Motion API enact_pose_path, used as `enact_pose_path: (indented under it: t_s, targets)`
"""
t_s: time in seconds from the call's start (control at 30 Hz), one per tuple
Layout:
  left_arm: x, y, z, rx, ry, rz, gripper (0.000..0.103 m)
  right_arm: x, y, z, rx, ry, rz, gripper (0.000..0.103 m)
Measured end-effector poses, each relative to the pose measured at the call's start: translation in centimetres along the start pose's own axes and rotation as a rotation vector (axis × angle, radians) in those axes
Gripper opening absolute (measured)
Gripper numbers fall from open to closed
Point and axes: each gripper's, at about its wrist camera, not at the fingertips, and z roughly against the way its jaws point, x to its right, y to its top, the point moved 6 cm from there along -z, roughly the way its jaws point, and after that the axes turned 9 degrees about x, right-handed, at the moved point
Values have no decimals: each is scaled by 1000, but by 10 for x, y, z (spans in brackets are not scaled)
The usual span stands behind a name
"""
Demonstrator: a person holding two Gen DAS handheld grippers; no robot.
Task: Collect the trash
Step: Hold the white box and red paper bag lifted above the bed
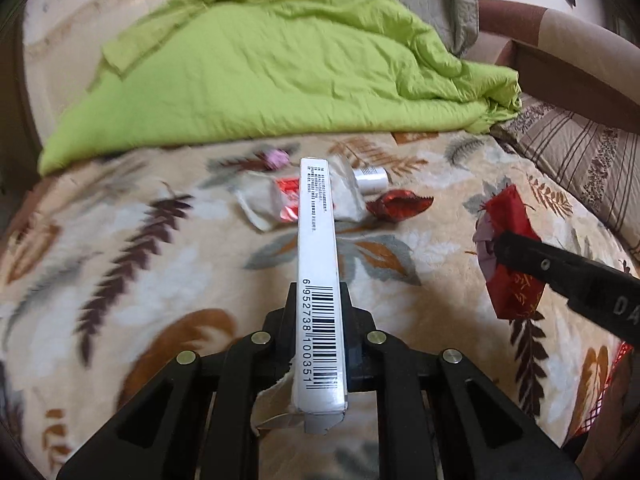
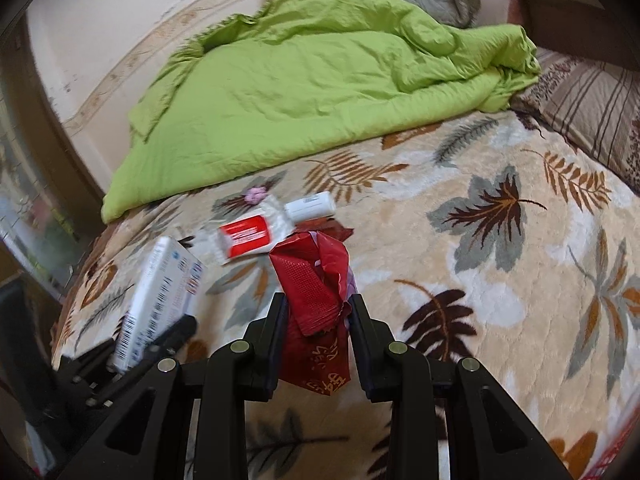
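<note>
Box [image 1: 318, 280] clamped inside left tool [image 1: 318, 300]

Bed [image 2: 500, 240] carries everything. Quilt [image 2: 320, 80] heaped across the far half, pillow [image 2: 592, 100] to its right at the bed's edge. Before the quilt, mid-bed, a small trash cluster: sachet [image 2: 248, 236] lying flat, small tube [image 2: 312, 205] just behind and right of it, crumpled wrapper [image 1: 400, 205] right of the sachet, tiny flower-shaped bit [image 2: 256, 195] behind it near the quilt's edge. Nearer, off the bed surface, box [image 1: 320, 280] between left gripper [image 1: 318, 308] fingers, on the left; foil packet [image 2: 316, 304] between right gripper [image 2: 318, 312] fingers, to its right.
</note>
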Motion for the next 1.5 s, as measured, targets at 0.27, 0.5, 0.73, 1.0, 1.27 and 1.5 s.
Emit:
enact_pose_path:
  t_s: [0.27,0.5,0.73,1.0,1.27,1.5]
  targets:
    - [-17,-26,69,49,96,-63,14,-20,-36,41,-18,71,38,33]
    - [-15,-52,84,34,122,-81,14,-29,-48,67,15,107,62,33]
    - [-8,-57,76,45,138,-105,14,-26,-48,63,13,90,70,33]
    - [-7,-57,68,36,146,-112,14,-24,-46,60,10,96,54,33]
    - [-9,-56,67,37,151,-111,14,-24,-46,59,10,96,53,33]
    - [-9,-57,67,37,152,-111,14,-23,-46,58,9,95,50,33]
